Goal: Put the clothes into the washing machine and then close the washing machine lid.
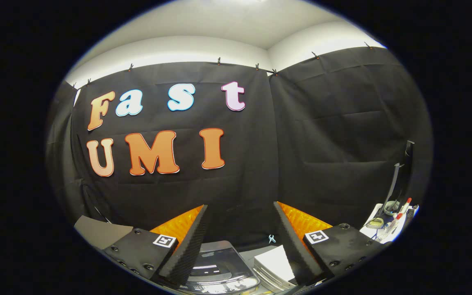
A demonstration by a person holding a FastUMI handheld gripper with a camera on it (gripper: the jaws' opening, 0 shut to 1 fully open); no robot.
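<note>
Washer low between my raised fingers, nothing gripped.
I see the washer, its lid down, below and between the tongs, which stand wide apart; white stack beside right finger.

My fingers spread apart, hiding sides of washing machine lid below them. Machine body cut off. White stack partly hidden. Small items on desk too tiny to identify.
</note>
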